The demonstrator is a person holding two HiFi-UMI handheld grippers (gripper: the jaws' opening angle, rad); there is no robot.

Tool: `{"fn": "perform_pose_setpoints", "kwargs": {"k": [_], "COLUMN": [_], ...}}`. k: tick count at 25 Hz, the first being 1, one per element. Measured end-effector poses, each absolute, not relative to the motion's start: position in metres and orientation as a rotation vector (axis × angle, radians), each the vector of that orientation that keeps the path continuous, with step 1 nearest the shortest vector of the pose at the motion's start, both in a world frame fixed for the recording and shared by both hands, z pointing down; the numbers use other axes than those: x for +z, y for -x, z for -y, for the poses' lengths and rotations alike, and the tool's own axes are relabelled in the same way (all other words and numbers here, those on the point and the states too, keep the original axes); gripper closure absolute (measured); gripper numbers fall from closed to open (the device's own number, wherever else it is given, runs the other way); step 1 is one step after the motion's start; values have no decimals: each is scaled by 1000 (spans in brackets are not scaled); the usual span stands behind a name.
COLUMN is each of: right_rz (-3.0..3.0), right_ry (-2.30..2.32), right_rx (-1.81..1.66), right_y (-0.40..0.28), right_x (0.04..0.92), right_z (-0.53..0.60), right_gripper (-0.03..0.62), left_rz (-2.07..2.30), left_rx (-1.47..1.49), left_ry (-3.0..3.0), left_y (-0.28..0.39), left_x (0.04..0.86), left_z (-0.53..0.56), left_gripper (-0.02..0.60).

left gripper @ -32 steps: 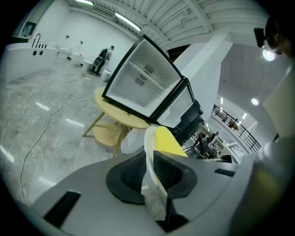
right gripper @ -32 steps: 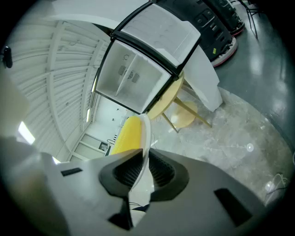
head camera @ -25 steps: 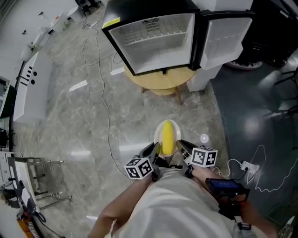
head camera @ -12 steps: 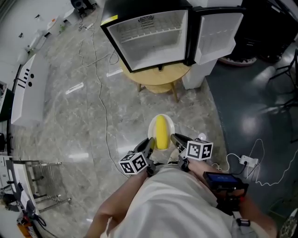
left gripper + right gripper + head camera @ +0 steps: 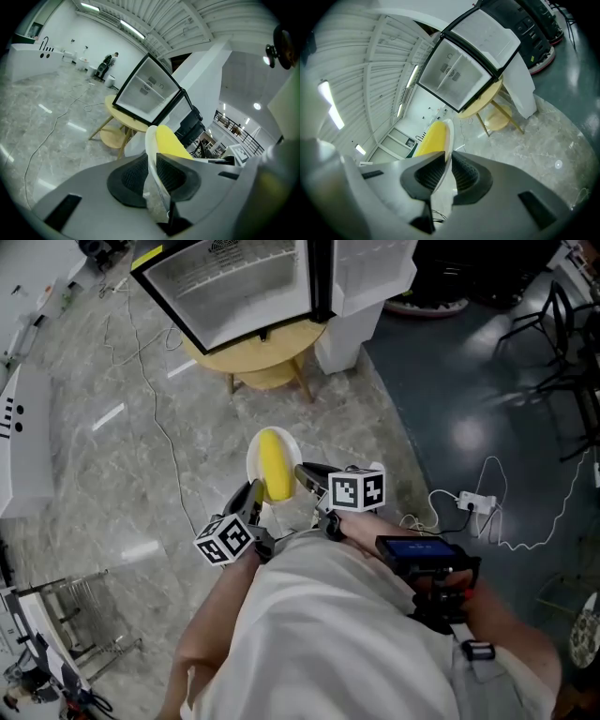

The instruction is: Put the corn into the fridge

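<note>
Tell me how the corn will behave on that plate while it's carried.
The corn lies loose on the plate, so it would probably roll if tilted. The left gripper and right gripper pinch only its rim, so it may wobble.

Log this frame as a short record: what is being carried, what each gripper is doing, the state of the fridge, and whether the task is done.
carried item: corn, lying on a white plate
left gripper: shut on the plate's rim
right gripper: shut on the opposite rim
plate support: held in the air above the floor, between the two grippers
fridge: ahead of the person, door open, standing on a round table
corn in fridge: not yet
</note>
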State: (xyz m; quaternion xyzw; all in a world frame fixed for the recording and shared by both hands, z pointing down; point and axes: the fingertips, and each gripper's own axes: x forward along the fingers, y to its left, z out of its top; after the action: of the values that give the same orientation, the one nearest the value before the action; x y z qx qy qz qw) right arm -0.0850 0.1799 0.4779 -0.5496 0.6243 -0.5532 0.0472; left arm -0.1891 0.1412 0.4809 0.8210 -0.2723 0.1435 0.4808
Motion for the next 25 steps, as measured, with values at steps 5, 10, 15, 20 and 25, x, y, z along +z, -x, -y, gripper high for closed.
{"fn": "perform_pose_setpoints", "kwargs": {"k": [5, 10, 15, 20, 25], "right_rz": [-1905, -1907, -1906, -1911, -1907], "right_ry": [1676, 1681, 1674, 1677, 1667], "right_rx": [-1690, -1685, -1696, -1690, -1685], "right_y": [90, 96, 96, 94, 94], "right_x": [476, 474, 475, 473, 471], "right_z": [-185, -183, -182, -180, -177], "right_gripper": [545, 545, 545, 545, 545], "left_rz": [665, 666, 670, 667, 669], "left_rx": [347, 347, 347, 341, 337], "left_ry": [-2014, -2015, -2015, -2014, -2018], "left_y": [193, 199, 198, 197, 197], "left_x": [479, 477, 478, 477, 474], "left_z": [-145, -143, -143, -142, -139], "left_gripper": [523, 523, 523, 523, 523]}}
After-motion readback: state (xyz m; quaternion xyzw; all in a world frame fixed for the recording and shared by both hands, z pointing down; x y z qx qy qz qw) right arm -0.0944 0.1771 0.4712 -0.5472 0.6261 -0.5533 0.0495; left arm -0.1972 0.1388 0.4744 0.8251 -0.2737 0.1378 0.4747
